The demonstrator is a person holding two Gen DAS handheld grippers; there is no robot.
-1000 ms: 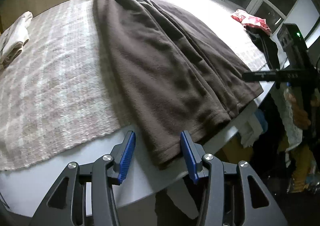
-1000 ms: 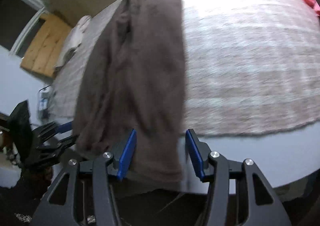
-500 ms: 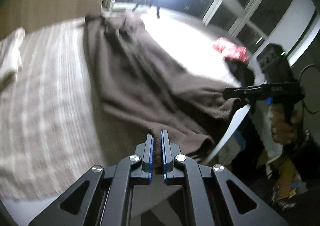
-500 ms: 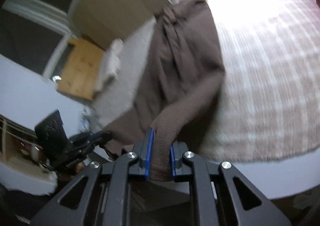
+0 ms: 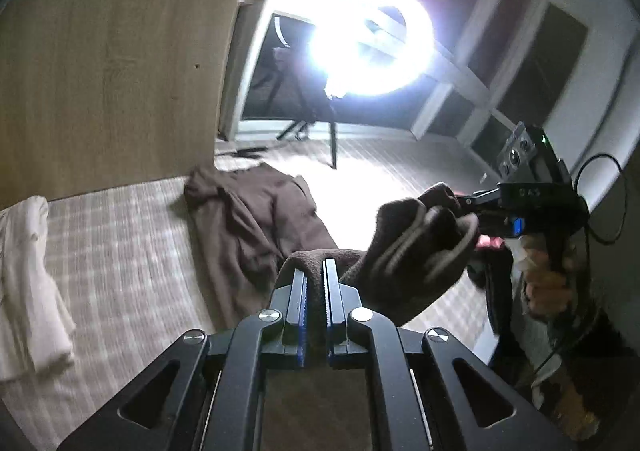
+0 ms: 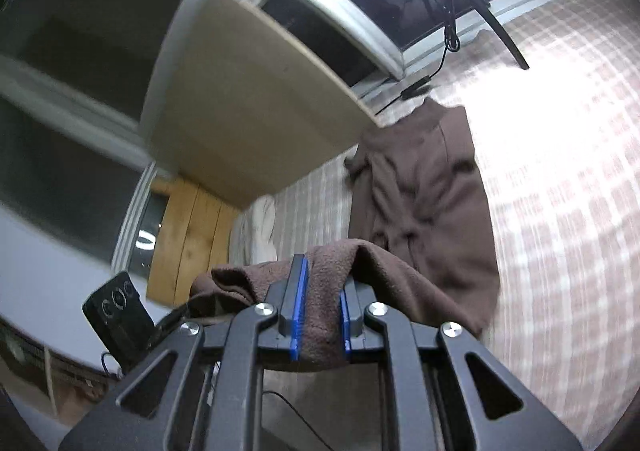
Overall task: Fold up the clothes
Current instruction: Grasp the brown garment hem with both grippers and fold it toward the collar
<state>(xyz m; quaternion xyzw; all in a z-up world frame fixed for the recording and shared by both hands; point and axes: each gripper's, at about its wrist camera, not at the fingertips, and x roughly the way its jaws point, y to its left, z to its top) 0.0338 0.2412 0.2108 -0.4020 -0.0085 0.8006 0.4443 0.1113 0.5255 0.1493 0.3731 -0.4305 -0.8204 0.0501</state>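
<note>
A brown fleece garment [image 5: 256, 219] lies lengthwise on a checked blanket [image 5: 120, 251]. Its near hem is lifted off the bed. My left gripper [image 5: 315, 271] is shut on one corner of that hem. My right gripper [image 6: 320, 283] is shut on the other corner, and it also shows in the left wrist view [image 5: 472, 207] with brown cloth bunched in it. The far part of the garment [image 6: 424, 203] still rests on the blanket [image 6: 568, 211]. The cloth between the two grippers hangs slack.
A folded white garment [image 5: 28, 283] lies at the blanket's left edge, also in the right wrist view [image 6: 264, 227]. A bright ring light [image 5: 372, 47] on a tripod stands at the far end. A wooden headboard panel [image 5: 104, 79] and windows lie beyond.
Both grippers closed on the brown garment's near hem and then lifted it up and toward the far end. The views tilted upward, so the ring light and windows now fill the top.
</note>
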